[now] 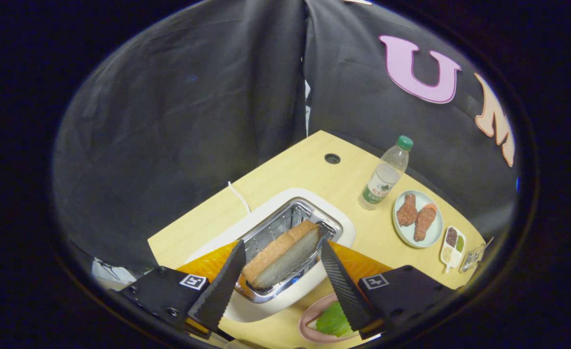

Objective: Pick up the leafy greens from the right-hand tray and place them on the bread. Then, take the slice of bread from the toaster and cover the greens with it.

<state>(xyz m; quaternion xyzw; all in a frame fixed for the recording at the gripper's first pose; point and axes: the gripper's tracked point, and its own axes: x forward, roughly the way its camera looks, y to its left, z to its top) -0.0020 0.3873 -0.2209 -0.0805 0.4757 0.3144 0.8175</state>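
Observation:
A white toaster [337,224] with a metal slot stands on the light wooden table [304,169]. A slice of bread [281,253] sticks up out of the slot, tilted. My gripper [282,242] hovers above it, open, with one finger on each side of the slice and a gap between each finger and the crust. Nearer to me, a leafy green [333,320] lies on a pink plate [308,324], partly hidden under the right finger [343,286]. Whether bread lies beneath the green is hidden.
Beyond the toaster to the right stand a clear water bottle [386,173] with a green cap, a pale plate [434,231] with two drumsticks, a small divided white dish [453,248] and a glass item [473,258]. A white cord [239,196] runs off left; a cable hole [332,158] lies behind.

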